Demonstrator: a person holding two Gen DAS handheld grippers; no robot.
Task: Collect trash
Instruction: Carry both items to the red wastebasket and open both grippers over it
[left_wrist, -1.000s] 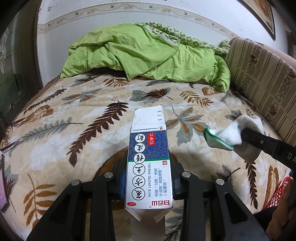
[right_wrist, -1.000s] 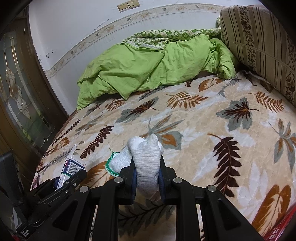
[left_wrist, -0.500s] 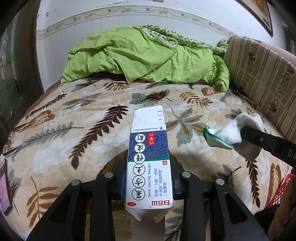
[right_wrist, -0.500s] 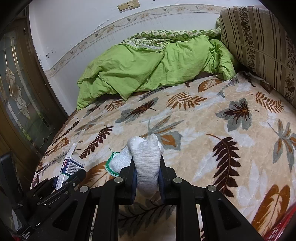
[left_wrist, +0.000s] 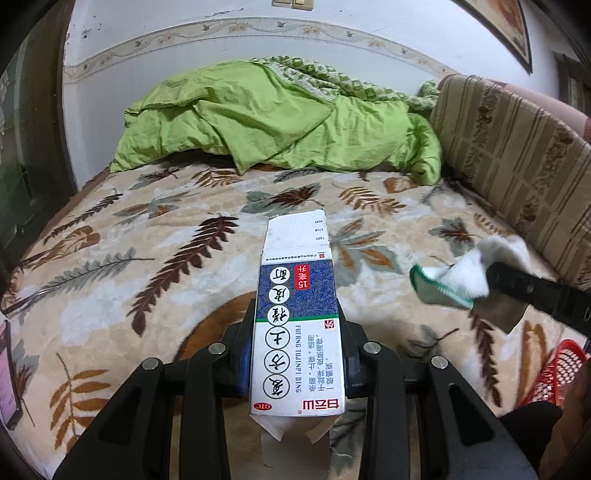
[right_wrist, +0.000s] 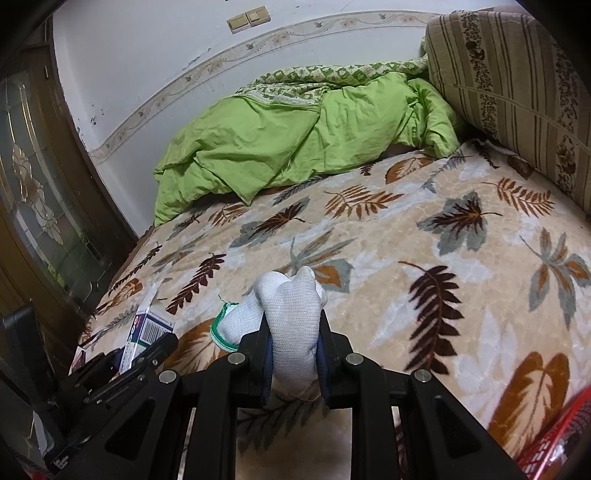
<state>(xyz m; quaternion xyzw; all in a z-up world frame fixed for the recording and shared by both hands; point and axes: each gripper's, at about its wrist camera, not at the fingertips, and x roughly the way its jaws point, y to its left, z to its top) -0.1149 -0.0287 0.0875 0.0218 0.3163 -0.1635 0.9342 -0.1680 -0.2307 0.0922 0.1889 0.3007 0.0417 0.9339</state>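
Left gripper (left_wrist: 297, 354): fingers narrow, clamped on the sides of a medicine carton (left_wrist: 297, 332), which juts forward over the bed (left_wrist: 110, 288). Carton's near flap hangs open at 6 o'clock.

Right gripper (right_wrist: 293, 354): fingers pinched tight on a white knit glove (right_wrist: 291, 321) with a green cuff; the cuff end droops loose toward 9 o'clock. In the left wrist view the glove sits at 3 o'clock of the carton, well apart from it.

Red mesh basket (left_wrist: 554, 373) at 4 o'clock, lower right edge of both views; likely the drop point.

Risks, as judged:
- Glove is soft and held by a fold; a quick swing could let it slip out short of the basket.
- Carton is light and hollow; harder squeeze would crush it, and anything inside could fall through the open flap.
- Both hands converging on one basket could knock the grippers together.
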